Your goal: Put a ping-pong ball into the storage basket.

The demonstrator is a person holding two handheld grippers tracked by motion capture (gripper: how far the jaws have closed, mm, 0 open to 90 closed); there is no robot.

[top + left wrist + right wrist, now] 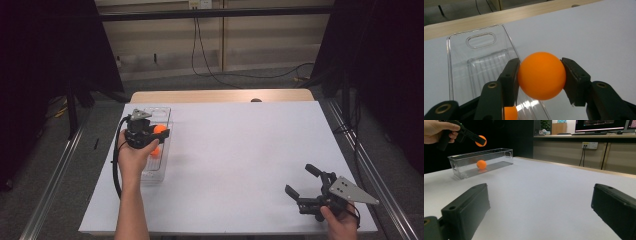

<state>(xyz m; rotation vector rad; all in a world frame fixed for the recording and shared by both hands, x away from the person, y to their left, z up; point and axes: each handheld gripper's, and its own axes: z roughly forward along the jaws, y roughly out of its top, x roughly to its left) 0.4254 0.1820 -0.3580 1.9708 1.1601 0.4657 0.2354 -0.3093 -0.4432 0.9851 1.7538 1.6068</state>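
My left gripper (161, 131) is shut on an orange ball (541, 75), held in the air above a clear plastic bin (162, 114) at the table's left side. The pads press both sides of the ball. A second orange ball (481, 164) lies on the floor of the bin (506, 153); it also peeks out below my left jaw as the second ball (510, 113). The held ball (481, 141) hangs over the bin's near end in the right gripper view. My right gripper (300, 181) rests open near the front right corner of the table, nothing between its jaws.
The white table top (240, 150) spreads between the two hands, with a wooden strip (220, 95) along its far edge. Dark curtains and metal rails flank the table. A cable (116, 165) trails from the left gripper.
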